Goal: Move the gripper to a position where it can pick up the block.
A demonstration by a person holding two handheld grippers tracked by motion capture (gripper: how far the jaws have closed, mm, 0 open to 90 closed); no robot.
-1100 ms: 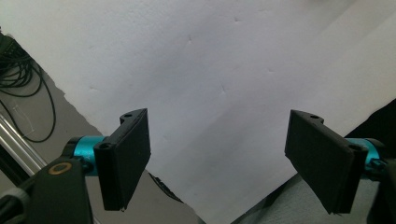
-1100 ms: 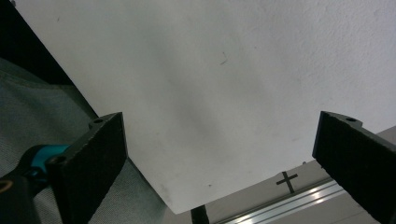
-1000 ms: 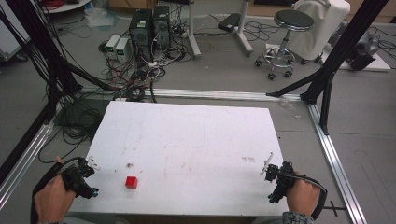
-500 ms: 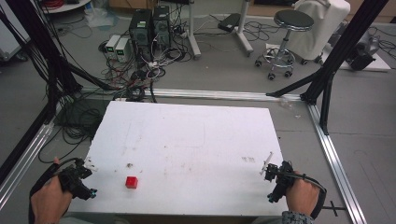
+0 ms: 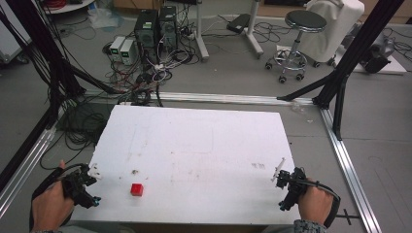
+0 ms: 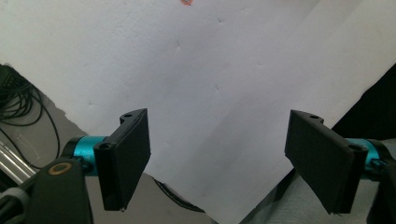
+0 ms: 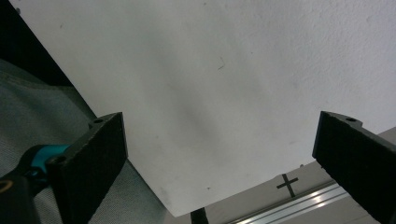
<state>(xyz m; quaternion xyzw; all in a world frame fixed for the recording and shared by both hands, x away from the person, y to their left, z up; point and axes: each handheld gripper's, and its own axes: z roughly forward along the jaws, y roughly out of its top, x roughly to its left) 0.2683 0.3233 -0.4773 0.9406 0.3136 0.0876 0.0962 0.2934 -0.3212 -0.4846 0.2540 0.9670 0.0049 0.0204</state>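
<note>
Two grippers, left gripper and right gripper, hover with jaws spread wide and empty at the white table's near corners, so nothing seems started, and reaching the red cube nearer the left looks next.

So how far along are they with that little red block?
Nothing looks done yet. The red block sits untouched on the white table. The left gripper and right gripper hang open and empty at the near corners. Any picking up is still ahead.
</note>
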